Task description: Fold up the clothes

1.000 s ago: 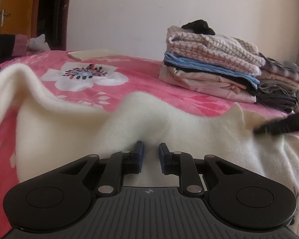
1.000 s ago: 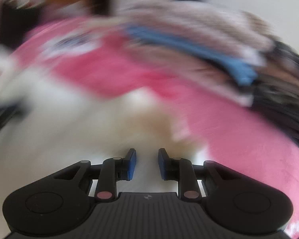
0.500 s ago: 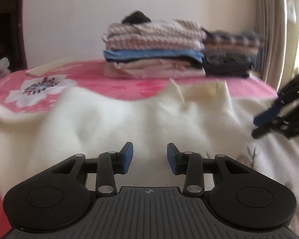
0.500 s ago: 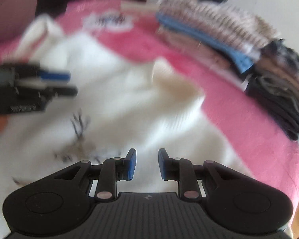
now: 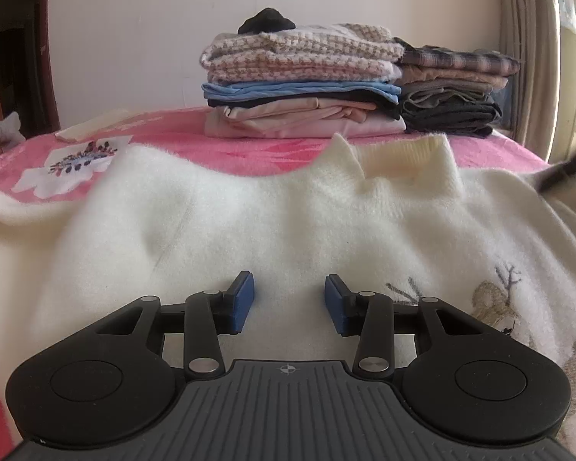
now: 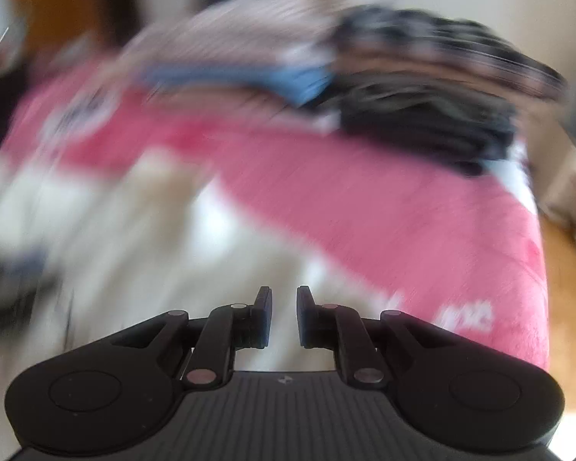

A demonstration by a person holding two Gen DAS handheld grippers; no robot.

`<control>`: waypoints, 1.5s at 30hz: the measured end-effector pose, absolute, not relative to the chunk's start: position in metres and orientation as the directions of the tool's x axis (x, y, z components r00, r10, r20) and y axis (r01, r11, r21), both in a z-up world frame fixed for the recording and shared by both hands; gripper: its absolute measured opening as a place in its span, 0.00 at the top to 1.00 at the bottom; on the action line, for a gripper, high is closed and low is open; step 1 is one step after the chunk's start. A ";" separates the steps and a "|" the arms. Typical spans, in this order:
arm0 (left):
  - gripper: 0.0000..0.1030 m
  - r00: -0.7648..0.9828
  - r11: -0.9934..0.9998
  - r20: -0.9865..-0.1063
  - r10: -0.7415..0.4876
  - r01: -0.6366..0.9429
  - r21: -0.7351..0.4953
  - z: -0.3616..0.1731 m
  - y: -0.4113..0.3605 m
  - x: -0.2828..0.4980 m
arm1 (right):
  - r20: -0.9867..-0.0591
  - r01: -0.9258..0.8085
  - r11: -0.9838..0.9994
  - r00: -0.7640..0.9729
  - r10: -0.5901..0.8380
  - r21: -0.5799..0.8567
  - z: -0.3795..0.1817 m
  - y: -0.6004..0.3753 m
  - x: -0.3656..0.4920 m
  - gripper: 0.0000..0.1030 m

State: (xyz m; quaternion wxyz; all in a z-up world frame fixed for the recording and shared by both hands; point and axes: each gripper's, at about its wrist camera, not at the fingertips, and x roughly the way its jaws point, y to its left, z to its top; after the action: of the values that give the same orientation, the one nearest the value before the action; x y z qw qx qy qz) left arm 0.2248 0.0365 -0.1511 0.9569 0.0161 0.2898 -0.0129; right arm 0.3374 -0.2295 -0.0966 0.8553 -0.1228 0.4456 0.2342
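Observation:
A fluffy cream sweater point(image 5: 249, 223) lies spread on the pink bed, its ribbed collar point(image 5: 403, 153) at the far side and a deer embroidery point(image 5: 495, 303) at the right. My left gripper point(image 5: 290, 303) hovers low over the sweater's middle, open, with nothing between its blue pads. The right wrist view is heavily blurred. There my right gripper point(image 6: 284, 315) has its jaws drawn close together over the sweater's point(image 6: 134, 238) right part, white fabric showing in the narrow gap. It appears as a dark streak point(image 5: 568, 169) at the left view's right edge.
The pink flowered blanket point(image 5: 219, 146) covers the bed. Against the far wall stand two stacks of folded clothes, a checked and blue one point(image 5: 303, 80) and a darker one point(image 5: 449, 92). A curtain point(image 5: 530, 38) hangs at the right. Wooden floor point(image 6: 564, 288) shows beyond the bed's right edge.
My left gripper let go of the sweater, opened wide and swung right to face the collar. My right gripper swept to the sweater's right side and its jaws narrowed.

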 end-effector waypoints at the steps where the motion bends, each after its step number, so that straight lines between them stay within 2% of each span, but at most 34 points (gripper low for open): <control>1: 0.60 0.832 0.999 -0.555 -0.012 0.033 0.028 -0.151 0.036 0.225 | -0.841 -0.568 0.822 0.459 0.289 -0.028 -0.101 -0.224 0.325 0.86; 4: 0.60 0.831 0.999 -0.556 -0.011 0.034 0.031 -0.152 0.035 0.225 | -0.852 -0.544 0.831 0.485 0.198 -0.117 -0.116 -0.232 0.318 0.88; 5: 0.60 0.831 0.999 -0.556 -0.011 0.034 0.031 -0.152 0.035 0.225 | -0.835 -0.476 0.868 0.527 0.156 -0.139 -0.114 -0.241 0.325 0.95; 8: 0.59 0.832 0.999 -0.555 -0.007 0.034 0.038 -0.152 0.035 0.225 | -0.786 -0.225 0.967 0.617 0.046 -0.120 -0.099 -0.270 0.341 0.97; 11: 0.59 0.832 0.998 -0.554 0.000 0.033 0.049 -0.152 0.033 0.226 | -0.761 -0.117 0.993 0.647 0.050 -0.034 -0.075 -0.292 0.335 0.94; 14: 0.59 0.833 0.998 -0.553 0.009 0.030 0.061 -0.152 0.032 0.226 | -0.738 -0.116 0.992 0.674 0.036 -0.057 -0.048 -0.296 0.303 0.91; 17: 0.58 0.842 0.998 -0.540 0.014 0.017 0.054 -0.143 0.033 0.219 | -0.735 -0.124 0.992 0.672 0.092 0.011 -0.025 -0.300 0.266 0.87; 22: 0.58 0.867 0.999 -0.499 0.009 0.016 0.046 -0.115 0.037 0.181 | -0.743 -0.210 0.972 0.633 0.217 0.106 -0.017 -0.283 0.195 0.67; 26: 0.57 0.874 0.998 -0.483 0.061 -0.041 0.052 -0.091 0.061 0.152 | -0.774 -0.273 0.948 0.559 0.297 0.166 -0.046 -0.251 0.156 0.67; 29: 0.55 0.861 0.984 -0.477 0.179 -0.144 0.108 -0.076 0.094 0.146 | -0.757 -0.299 0.928 0.546 0.358 0.223 -0.062 -0.228 0.142 0.67; 31: 0.46 0.835 0.958 -0.472 0.284 -0.222 0.183 -0.072 0.119 0.148 | -0.744 -0.317 0.912 0.537 0.398 0.260 -0.072 -0.214 0.133 0.67; 35: 0.35 0.799 0.936 -0.492 0.347 -0.258 0.241 -0.086 0.143 0.161 | -0.732 -0.323 0.902 0.535 0.423 0.286 -0.088 -0.191 0.130 0.67; 37: 0.33 0.779 0.923 -0.500 0.378 -0.274 0.271 -0.093 0.154 0.168 | -0.751 -0.321 0.911 0.525 0.400 0.260 -0.103 -0.181 0.132 0.67; 39: 0.27 0.759 0.909 -0.507 0.409 -0.289 0.300 -0.101 0.166 0.175 | -0.762 -0.330 0.917 0.528 0.376 0.224 -0.115 -0.175 0.127 0.67; 43: 0.28 0.715 0.878 -0.518 0.469 -0.317 0.358 -0.115 0.189 0.188 | -0.737 -0.338 0.914 0.554 0.386 0.224 -0.124 -0.177 0.122 0.65; 44: 0.31 0.704 0.870 -0.520 0.484 -0.323 0.373 -0.119 0.194 0.191 | -0.733 -0.335 0.913 0.556 0.392 0.233 -0.124 -0.179 0.121 0.65; 45: 0.40 0.692 0.861 -0.521 0.499 -0.329 0.387 -0.122 0.200 0.195 | -0.731 -0.335 0.912 0.557 0.395 0.237 -0.124 -0.180 0.121 0.65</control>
State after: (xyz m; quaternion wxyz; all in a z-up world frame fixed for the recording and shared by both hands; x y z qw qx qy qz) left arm 0.1948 0.2002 -0.1222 0.9102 0.1330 0.3196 0.2274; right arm 0.1214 -0.1803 -0.1244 0.8815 0.0352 0.4229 0.2070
